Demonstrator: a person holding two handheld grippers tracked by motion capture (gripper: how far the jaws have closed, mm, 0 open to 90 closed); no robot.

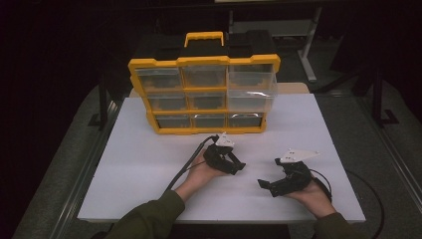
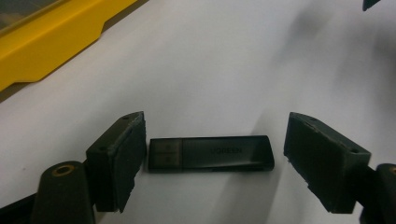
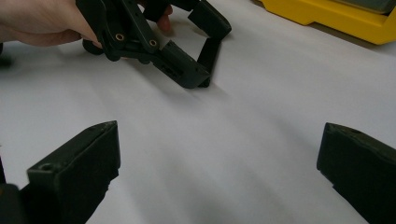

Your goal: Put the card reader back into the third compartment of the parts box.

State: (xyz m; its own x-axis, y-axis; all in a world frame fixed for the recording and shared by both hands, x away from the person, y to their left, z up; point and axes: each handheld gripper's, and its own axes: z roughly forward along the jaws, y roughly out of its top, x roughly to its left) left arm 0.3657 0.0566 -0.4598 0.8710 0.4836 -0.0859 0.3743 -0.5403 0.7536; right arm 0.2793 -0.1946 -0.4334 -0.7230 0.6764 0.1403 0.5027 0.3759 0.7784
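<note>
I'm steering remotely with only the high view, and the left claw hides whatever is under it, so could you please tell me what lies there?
Observer: A dark, flat USB stick lies on the white table between the left claw's open jaws, untouched by either.
Operator: Thank you. How does it lie relative to the jaws?
Observer: Lengthwise across the gap, its translucent cap end close to one jaw, its other end farther from the opposite jaw.
Operator: And is anything between the right claw's jaws?
Observer: No, the right claw is open over bare white table, facing the left claw and the hand that holds it.
</note>
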